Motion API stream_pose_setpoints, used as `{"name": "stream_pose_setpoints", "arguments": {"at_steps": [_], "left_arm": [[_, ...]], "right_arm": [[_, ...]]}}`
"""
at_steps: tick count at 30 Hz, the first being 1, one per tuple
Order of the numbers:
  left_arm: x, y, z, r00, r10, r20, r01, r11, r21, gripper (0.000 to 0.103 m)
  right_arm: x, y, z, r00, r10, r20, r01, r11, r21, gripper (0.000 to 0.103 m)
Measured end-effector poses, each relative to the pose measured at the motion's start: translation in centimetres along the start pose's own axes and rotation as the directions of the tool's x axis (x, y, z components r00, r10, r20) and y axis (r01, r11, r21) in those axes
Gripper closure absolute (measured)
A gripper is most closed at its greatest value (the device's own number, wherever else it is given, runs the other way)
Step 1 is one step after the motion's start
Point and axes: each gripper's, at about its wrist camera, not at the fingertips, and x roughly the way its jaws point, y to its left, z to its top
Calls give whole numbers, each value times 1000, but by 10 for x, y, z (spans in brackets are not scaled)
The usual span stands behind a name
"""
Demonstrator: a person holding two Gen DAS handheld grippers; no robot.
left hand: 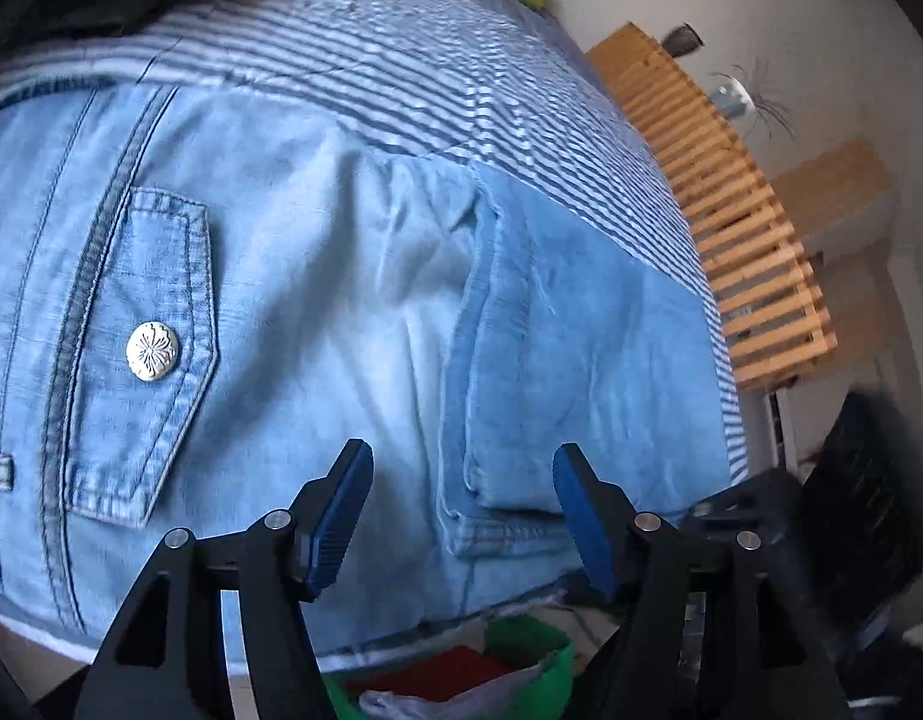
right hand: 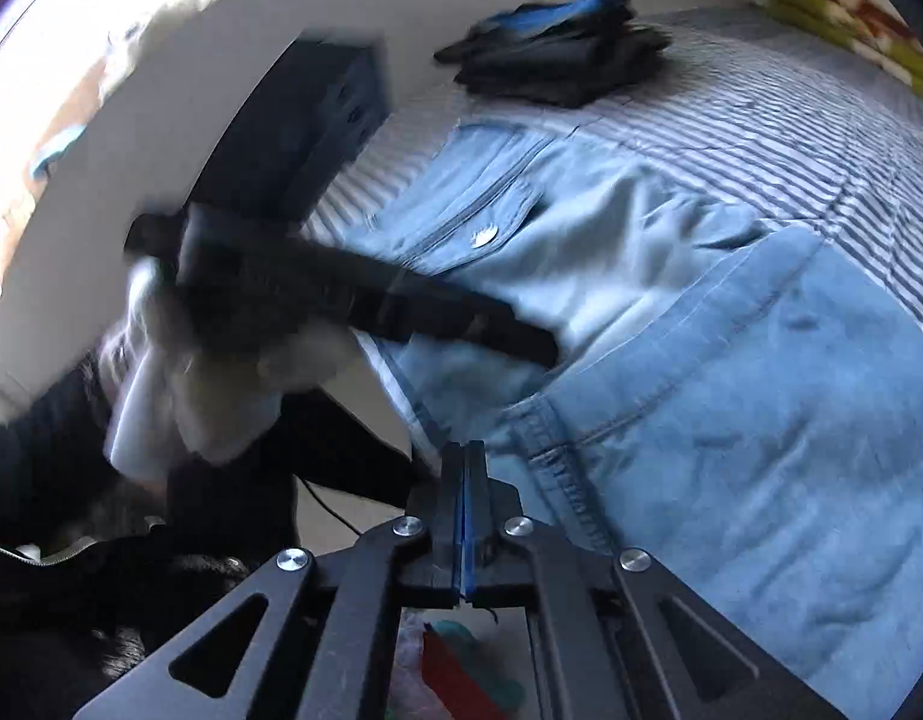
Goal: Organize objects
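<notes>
**Denim shirt being folded on the bed**

A light blue denim shirt (left hand: 317, 276) is lying spread across the striped bedcover (left hand: 461, 96), reaching right to the near edge of the bed. Its chest pocket with a silver snap button (left hand: 152, 353) is facing up, and a sleeve (left hand: 581, 372) is lying folded over the body, its cuff near the bed edge.

The left gripper (left hand: 461, 516) is hovering just over that cuff with its jaws standing wide and nothing between them. The right gripper (right hand: 467, 504) is sitting at the shirt's near hem with its jaws pressed together; whether a thin edge of fabric is pinched between them cannot be told from this view. In the right wrist view the left gripper (right hand: 539, 348) is showing as a blurred dark shape reaching over the shirt.

Judging by the layout, the folding step is under way rather than finished: one sleeve is in, the body is still flat. A stack of dark folded clothes (right hand: 557, 54) is waiting further up the bed, probably the destination. The next move is likely calling for the left jaws to close on the cuff or side seam and carry it across evenly, without dragging the shirt off the edge.
</notes>
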Motion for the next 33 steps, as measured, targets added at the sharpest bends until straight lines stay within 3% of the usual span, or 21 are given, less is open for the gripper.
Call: {"name": "stream_pose_setpoints", "arguments": {"at_steps": [1, 4, 8, 12, 13, 14, 15, 16, 19, 22, 26, 29, 33], "left_arm": [[4, 0, 3, 1000, 7, 1, -7, 1000, -5, 37], [13, -4, 10, 1000, 12, 0, -12, 1000, 8, 34], [43, -14, 23, 999, 27, -23, -25, 998, 50, 27], [72, -26, 31, 997, 68, -46, -64, 993, 95, 27], [74, -33, 29, 995, 90, -33, -85, 988, 130, 37], [76, -38, 29, 994, 99, -35, -93, 984, 153, 71], [76, -44, 27, 993, 114, -42, -105, 980, 168, 79], [75, -48, 25, 992, 121, -28, -115, 978, 175, 80], [66, -62, 21, 992, 122, 31, -126, 969, 215, 90], [57, -75, 17, 988, 124, 87, -143, 955, 260, 93], [54, -84, 13, 989, 101, 107, -128, 950, 285, 94], [54, -90, 10, 990, 90, 111, -121, 943, 311, 95], [57, -97, 11, 991, 72, 114, -105, 943, 317, 95]], "right_arm": [[9, -1, -3, 999, -26, -35, 26, 1000, 0, 103], [3, -17, -16, 996, 62, -59, -58, 996, 65, 102], [-43, -54, -27, 997, 74, 17, -76, 980, 182, 96], [-82, -105, -18, 990, 49, 130, -97, 917, 386, 83], [-86, -115, -13, 989, 36, 147, -95, 903, 419, 80], [-89, -123, -4, 987, 27, 161, -97, 891, 443, 76], [-90, -128, 4, 987, 14, 162, -89, 882, 463, 74], [-87, -133, 13, 988, 2, 156, -77, 876, 476, 70], [-69, -142, 52, 995, 10, 102, -58, 879, 474, 64], [-39, -142, 82, 999, 38, 13, -39, 873, 487, 60], [2, -131, 108, 991, 38, -125, 26, 884, 467, 60], [22, -123, 115, 977, -25, -211, 114, 899, 423, 60], [42, -122, 114, 939, -120, -321, 240, 899, 366, 60]]}}
